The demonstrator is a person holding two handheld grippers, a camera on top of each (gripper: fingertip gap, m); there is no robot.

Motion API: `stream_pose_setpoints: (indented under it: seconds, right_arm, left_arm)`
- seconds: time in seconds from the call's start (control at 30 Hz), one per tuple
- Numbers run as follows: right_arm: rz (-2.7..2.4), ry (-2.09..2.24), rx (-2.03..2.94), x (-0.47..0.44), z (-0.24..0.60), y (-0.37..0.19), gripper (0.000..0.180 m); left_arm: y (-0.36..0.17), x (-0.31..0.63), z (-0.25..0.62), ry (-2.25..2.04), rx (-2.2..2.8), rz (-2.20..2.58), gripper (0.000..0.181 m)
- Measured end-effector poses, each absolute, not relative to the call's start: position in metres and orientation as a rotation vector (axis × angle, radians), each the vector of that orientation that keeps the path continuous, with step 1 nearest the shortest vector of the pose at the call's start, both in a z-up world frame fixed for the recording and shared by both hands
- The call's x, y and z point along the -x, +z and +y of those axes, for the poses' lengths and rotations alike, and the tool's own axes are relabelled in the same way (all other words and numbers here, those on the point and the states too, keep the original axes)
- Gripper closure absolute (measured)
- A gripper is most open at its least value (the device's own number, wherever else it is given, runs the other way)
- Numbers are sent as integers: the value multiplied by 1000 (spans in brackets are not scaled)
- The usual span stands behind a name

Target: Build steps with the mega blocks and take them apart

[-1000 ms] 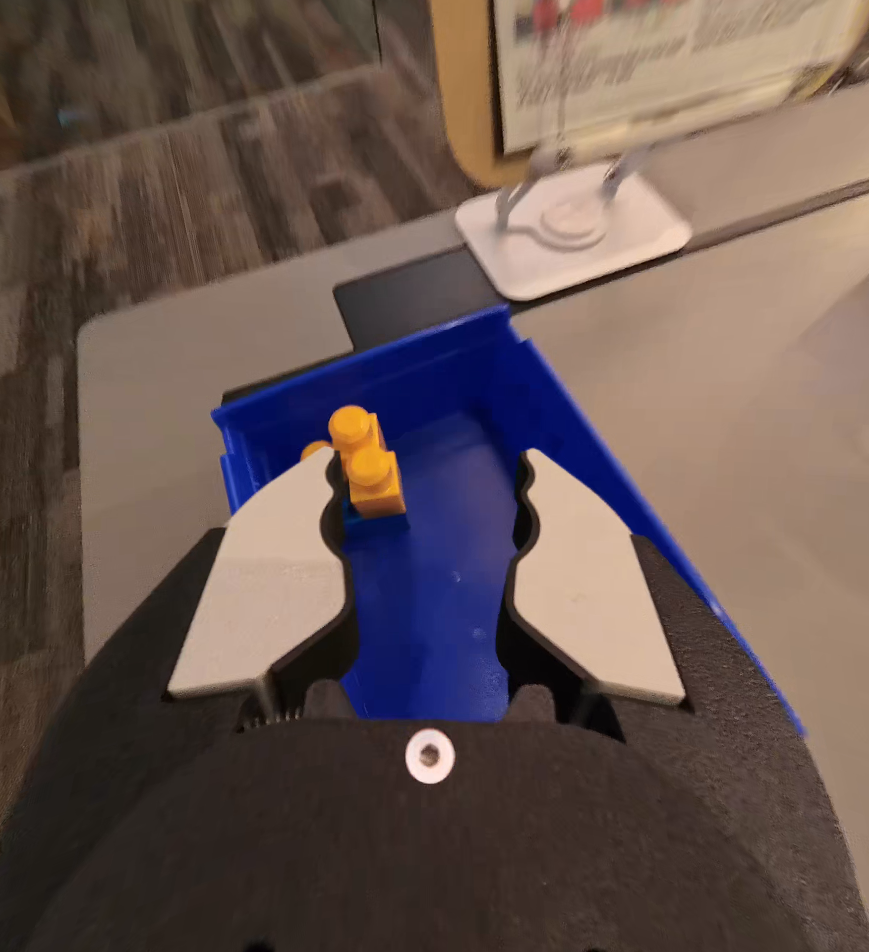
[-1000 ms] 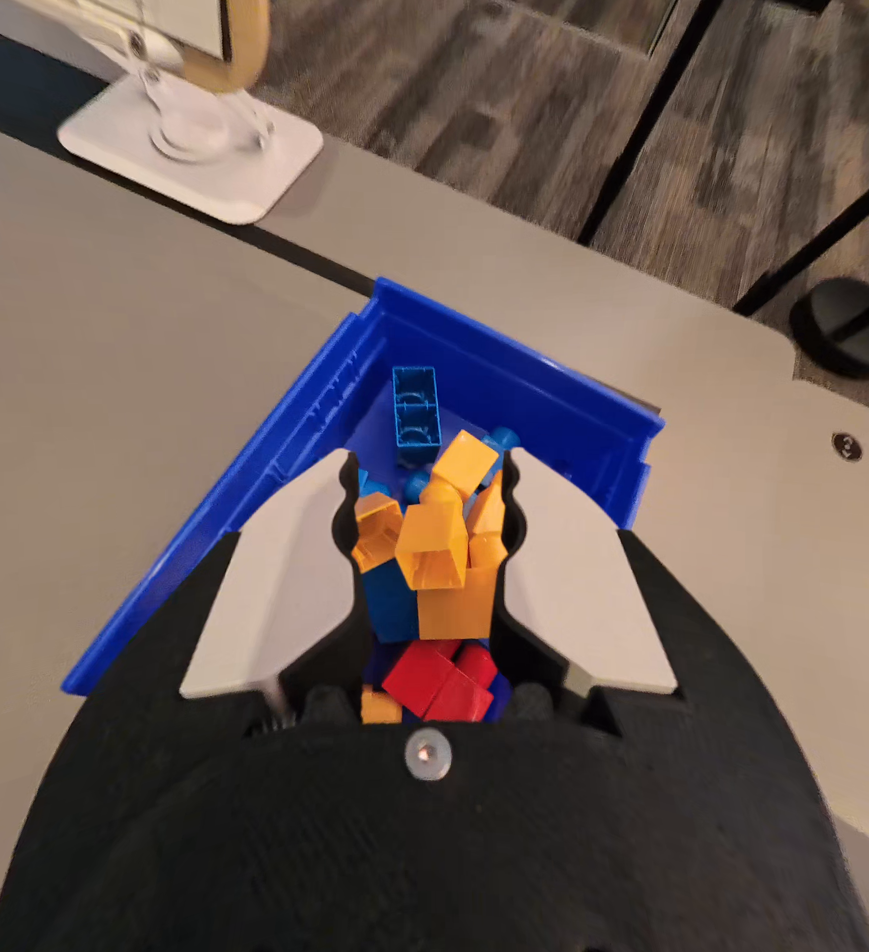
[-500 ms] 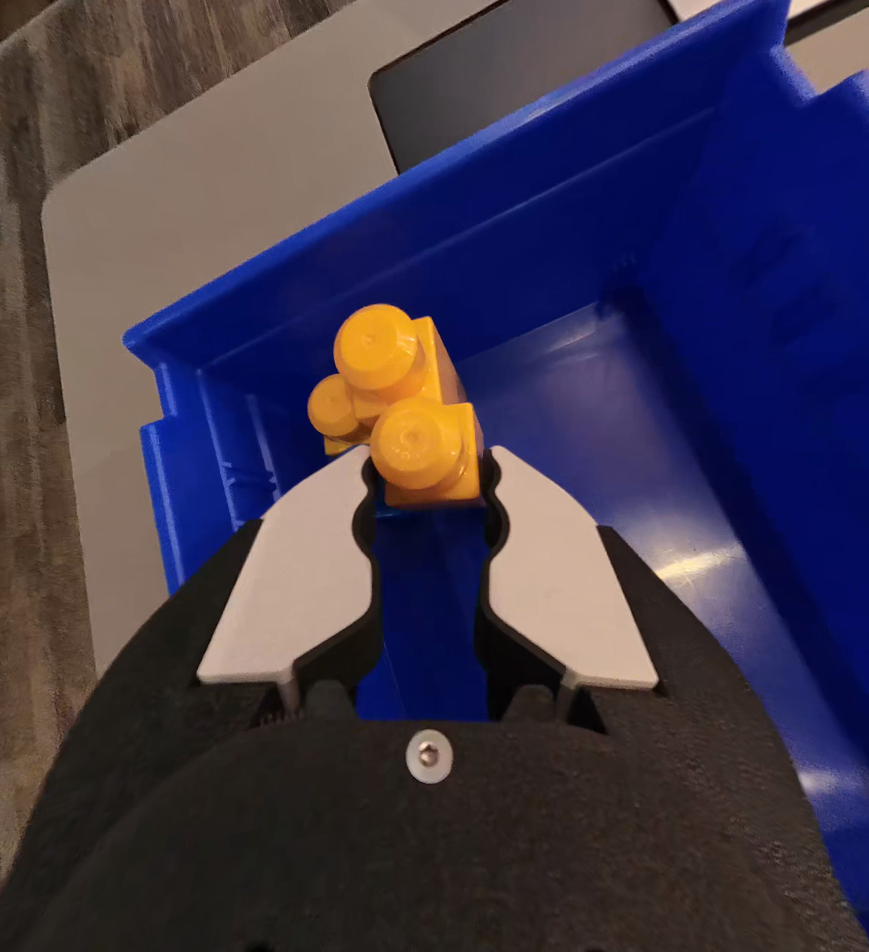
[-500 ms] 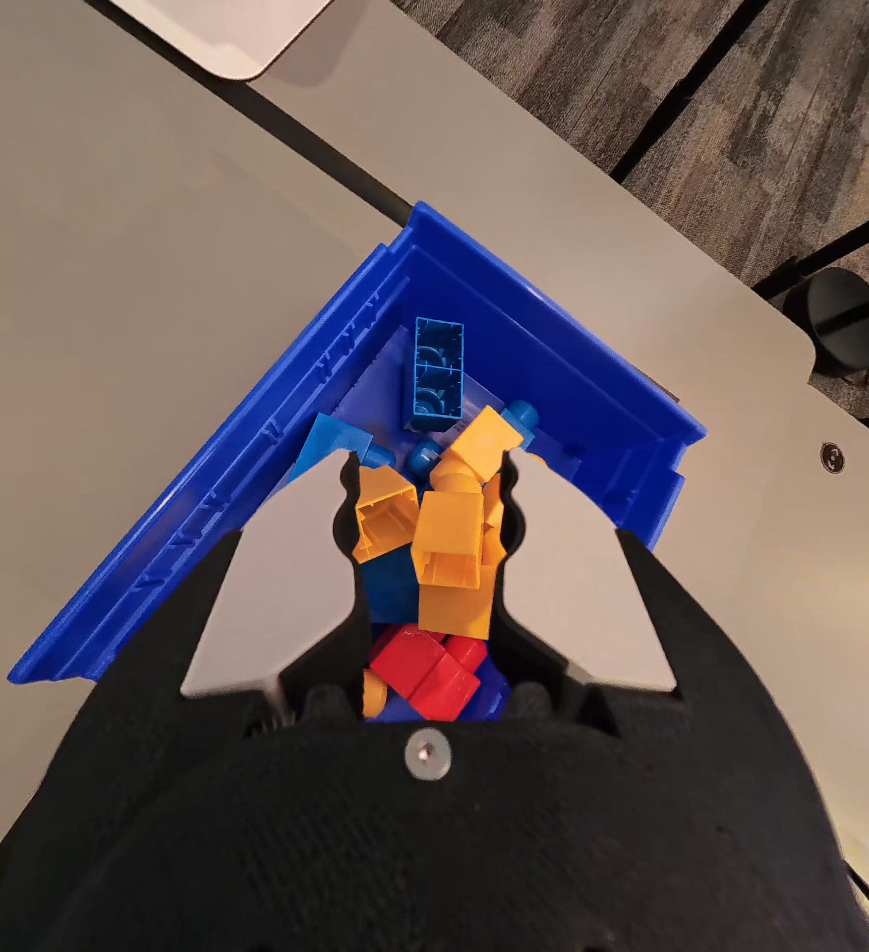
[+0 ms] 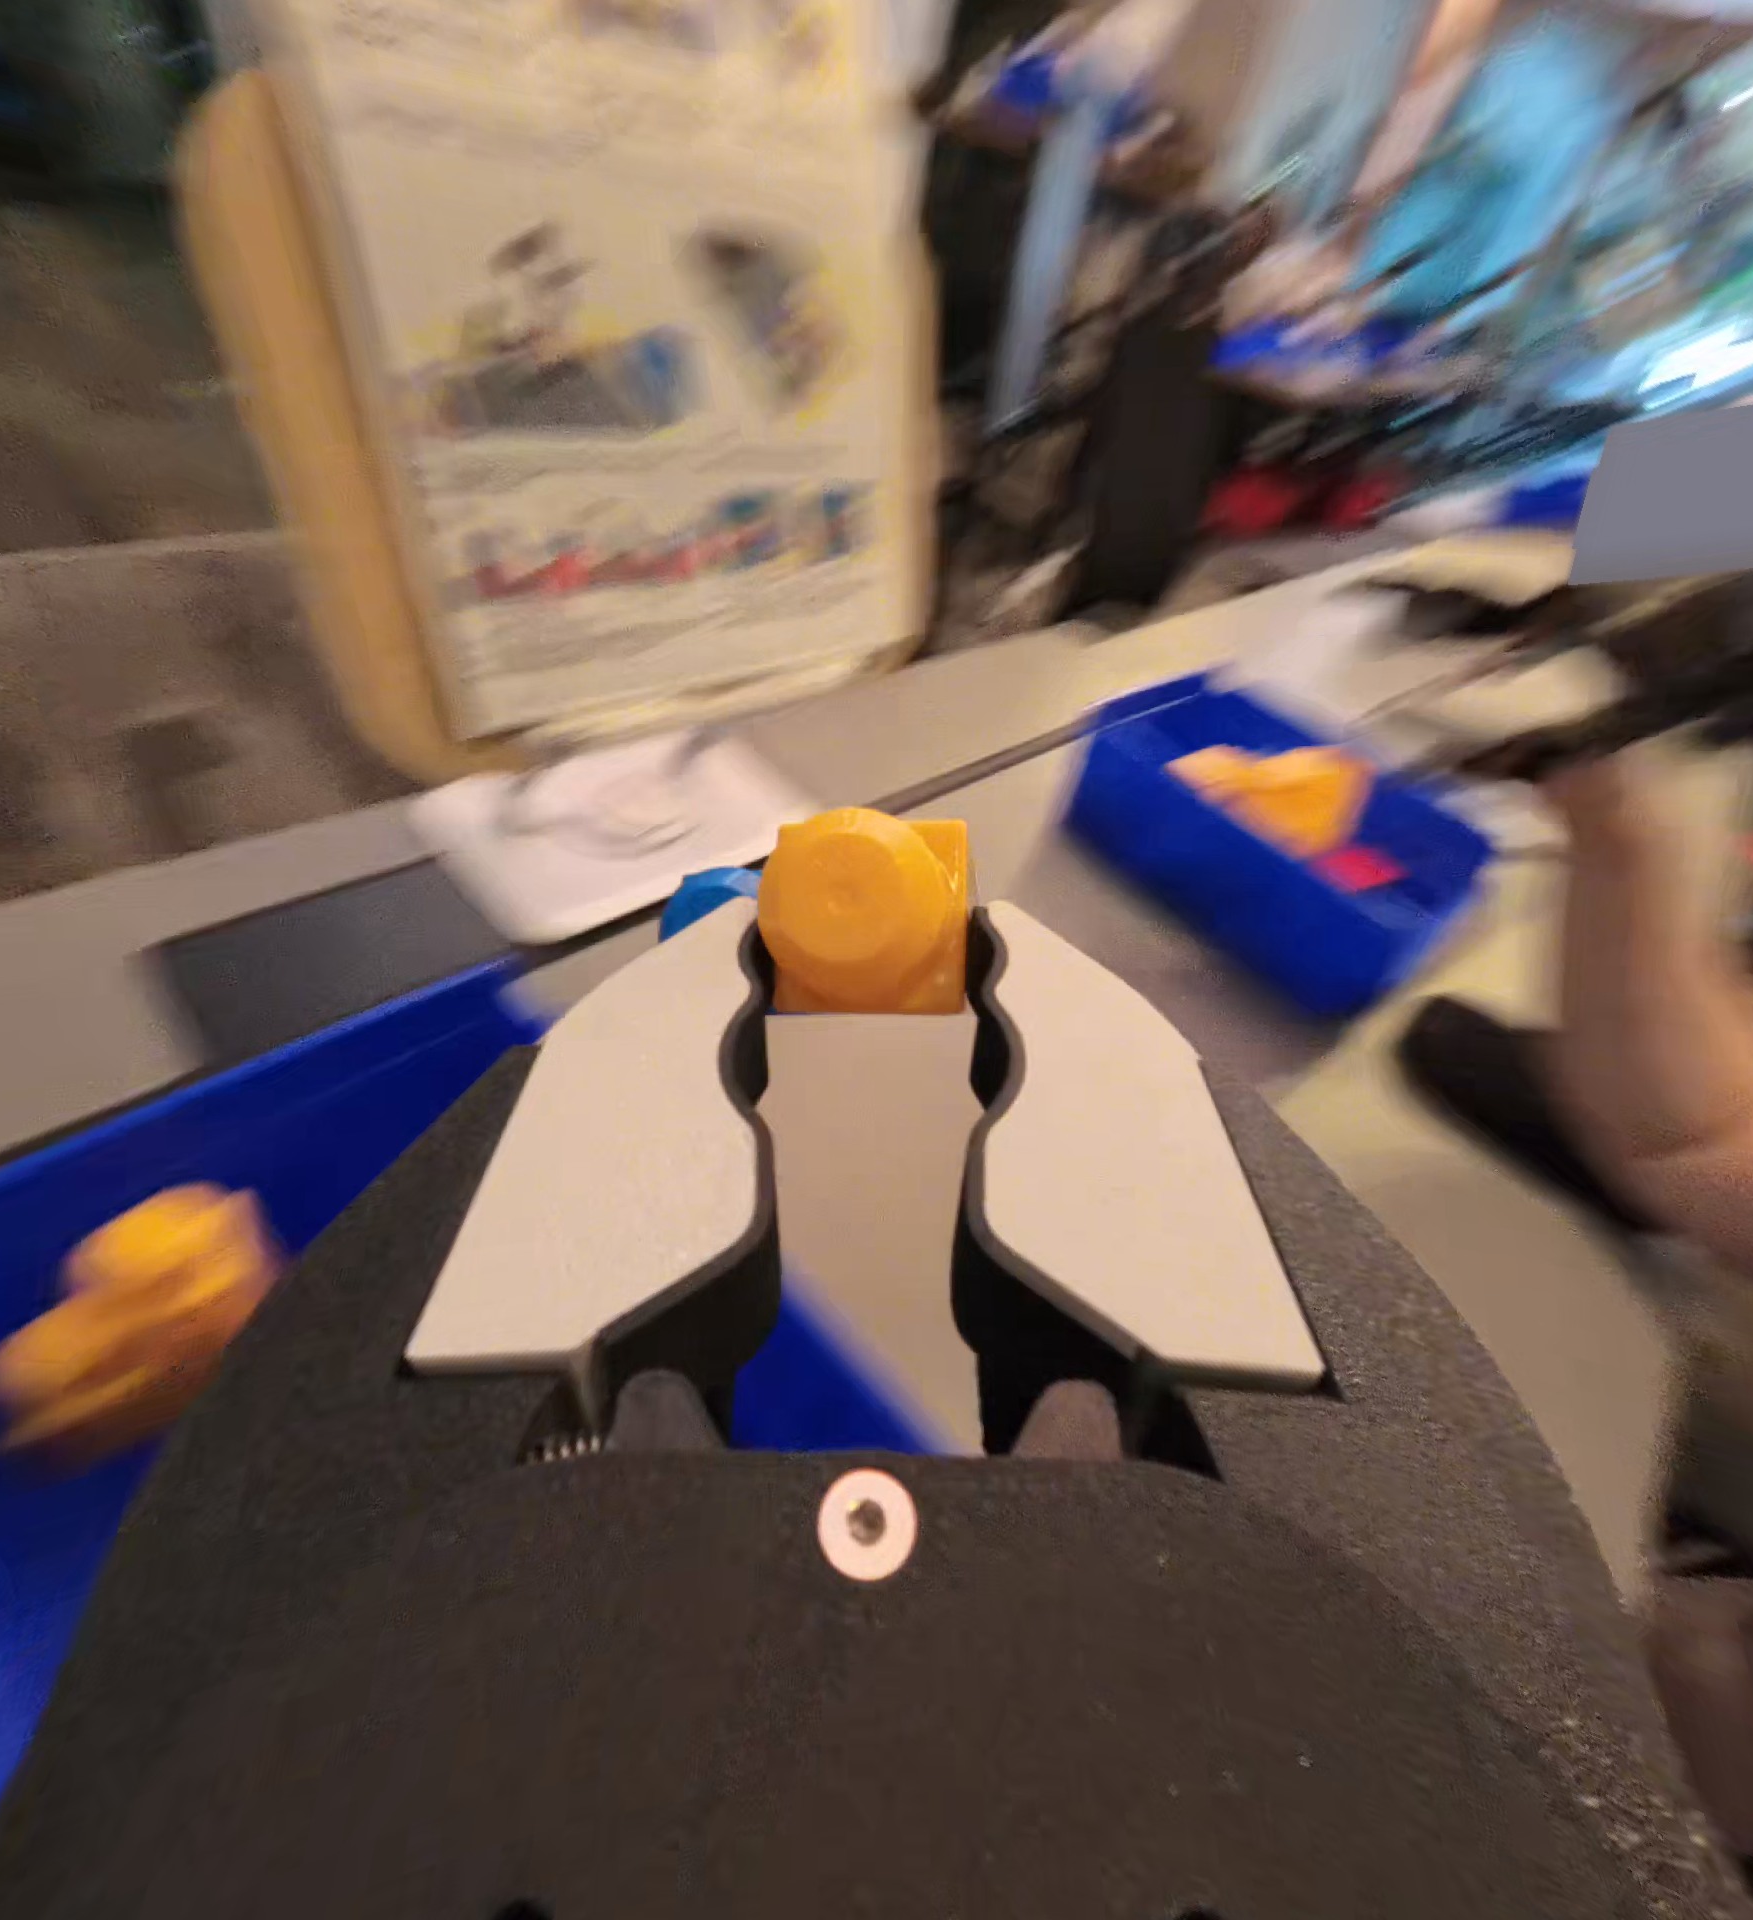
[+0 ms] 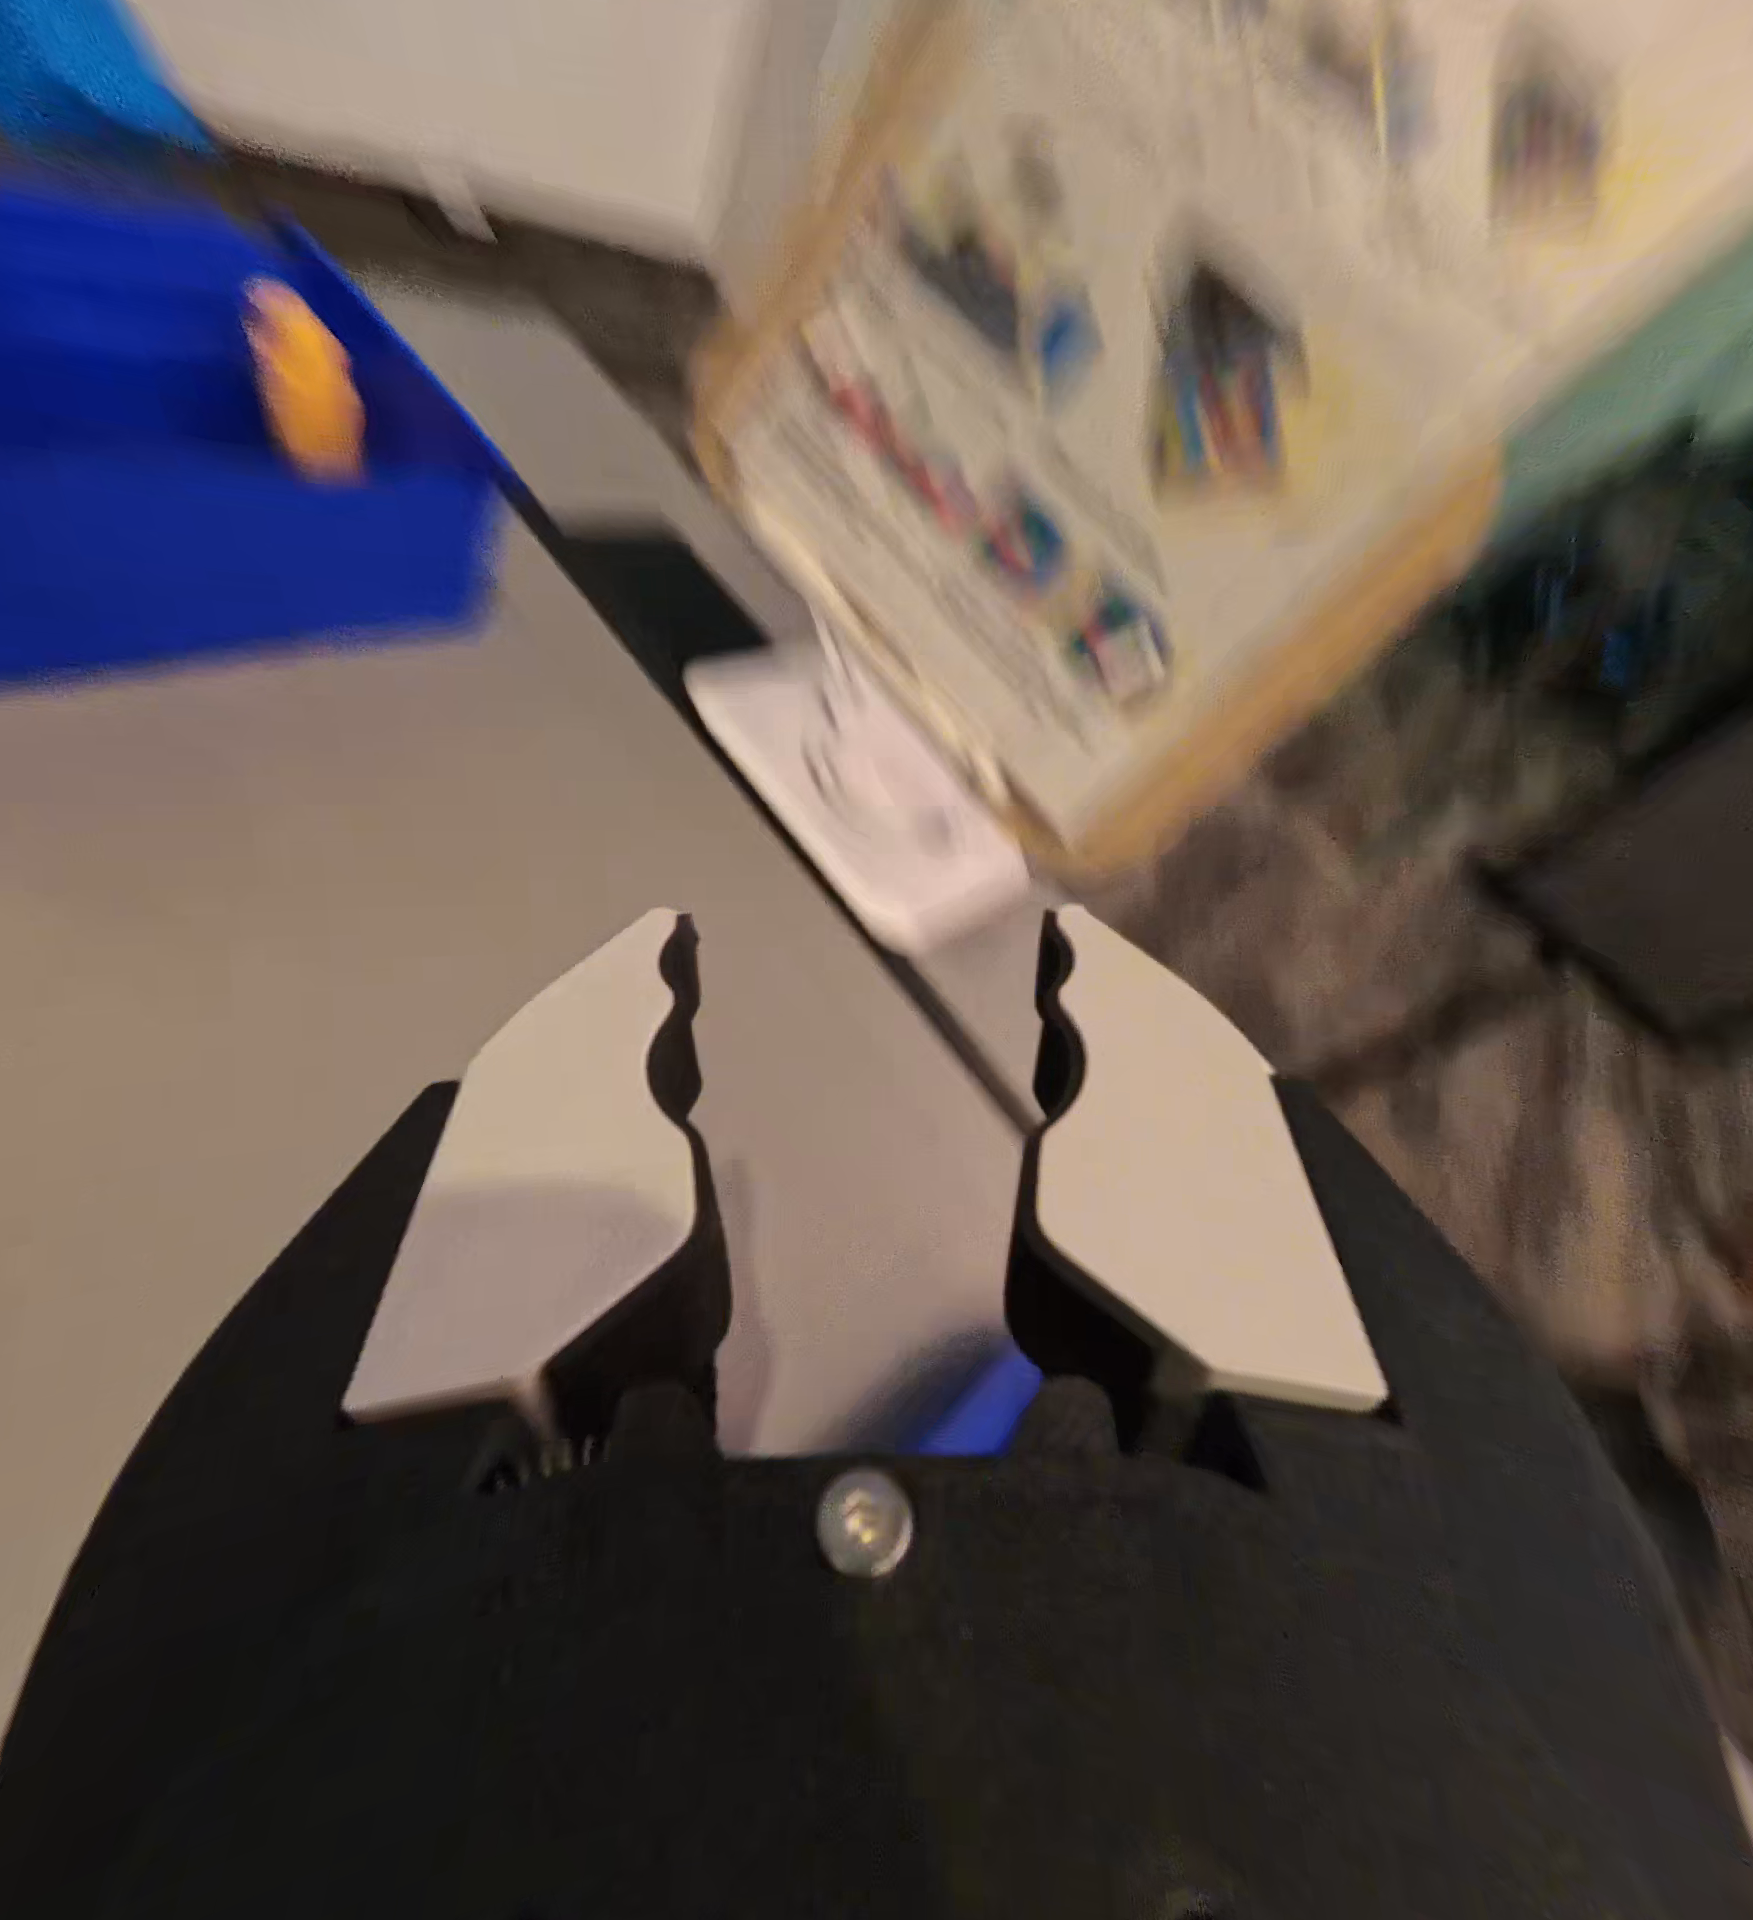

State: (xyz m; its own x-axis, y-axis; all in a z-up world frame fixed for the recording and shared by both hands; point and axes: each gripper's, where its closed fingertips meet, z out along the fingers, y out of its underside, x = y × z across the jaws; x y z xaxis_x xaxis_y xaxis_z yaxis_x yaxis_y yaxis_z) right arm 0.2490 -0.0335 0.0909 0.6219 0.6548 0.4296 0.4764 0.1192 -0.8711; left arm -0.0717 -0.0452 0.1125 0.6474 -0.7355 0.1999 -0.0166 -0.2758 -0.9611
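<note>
My left gripper (image 5: 867,935) is shut on an orange mega block (image 5: 861,909), held above the grey table; a bit of blue shows just behind the block. Below it at the left is a blue bin (image 5: 228,1122) with another orange block (image 5: 124,1314) inside. A second blue bin (image 5: 1267,894) with orange and red blocks stands at the right. My right gripper (image 6: 867,935) is open and empty above the table. In the right wrist view a blue bin (image 6: 176,540) with an orange block (image 6: 306,379) sits at the upper left. Both views are blurred.
A framed picture sheet on a white stand (image 5: 602,831) stands at the table's back edge; it also shows in the right wrist view (image 6: 882,821). A person's arm (image 5: 1682,1039) is at the right of the left wrist view. Wood-pattern floor lies beyond the table. The grippers' ends are close to 35 cm from one another.
My left gripper closed on the orange block and lifted it out of the blue bin. My right gripper rose away from the bin of blocks and swung left, still empty.
</note>
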Motion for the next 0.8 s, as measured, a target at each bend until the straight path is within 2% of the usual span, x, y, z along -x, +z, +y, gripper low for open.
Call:
stream_pose_setpoints:
  seconds: [0.1,0.27,0.33,0.37,0.4,0.53,0.6,0.7,0.8]
  right_arm:
    - [-1152,425,1148,-146,-98,99,104]
    - [-1112,173,971,-101,-120,93,97]
    - [-1079,108,922,-103,-122,94,111]
    - [-1072,106,904,-104,-125,95,132]
    - [-1069,107,895,-106,-126,96,141]
    - [-1089,242,970,-111,-129,102,143]
    - [-1110,478,1065,-111,-133,103,143]
    - [-1137,942,1203,-109,-148,104,143]
    - [-1196,1190,1268,-109,-156,99,143]
  left_arm:
    - [142,3,-80,-1193,1516,644,145]
    - [124,-74,-113,-1472,1513,735,145]
    - [116,-92,-122,-1534,1524,770,145]
    - [116,-97,-125,-1564,1499,773,145]
    - [121,-97,-125,-1594,1446,751,145]
    - [132,-93,-123,-1451,1305,822,118]
    - [121,-93,-122,-1269,1340,957,91]
    - [116,-94,-137,-1207,1261,1111,97]
    - [110,-102,-155,-1231,1214,1221,121]
